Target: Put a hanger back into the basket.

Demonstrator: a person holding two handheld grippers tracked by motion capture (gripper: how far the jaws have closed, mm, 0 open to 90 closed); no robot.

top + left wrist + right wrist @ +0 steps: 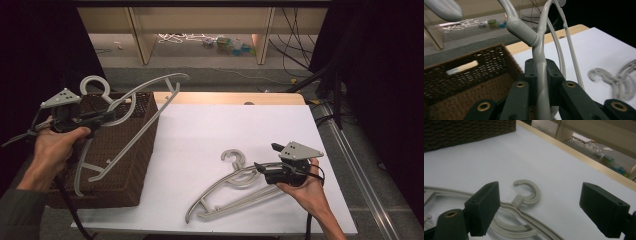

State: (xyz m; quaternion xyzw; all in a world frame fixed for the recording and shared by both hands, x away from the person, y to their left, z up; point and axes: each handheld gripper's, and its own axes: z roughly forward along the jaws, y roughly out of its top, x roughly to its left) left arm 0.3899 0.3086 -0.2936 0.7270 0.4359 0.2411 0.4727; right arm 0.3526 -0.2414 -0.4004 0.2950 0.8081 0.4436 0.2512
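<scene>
My left gripper (111,116) is shut on a grey plastic hanger (150,107) and holds it in the air over a brown wicker basket (125,165). In the left gripper view the hanger's stem (539,55) is clamped between the two jaws of the left gripper (540,75), with the basket (474,72) below. Two more grey hangers (235,186) lie stacked on the white table top (210,130). My right gripper (266,157) is open beside their hooks. In the right gripper view, one hook (530,193) lies between the spread jaws of the right gripper (544,207), untouched.
The basket stands at the table's left edge. A wooden strip (225,97) borders the far side of the table. Beyond it are shelf legs (140,35), cables and small coloured items (230,45) on the floor. A metal rail (355,160) runs along the right.
</scene>
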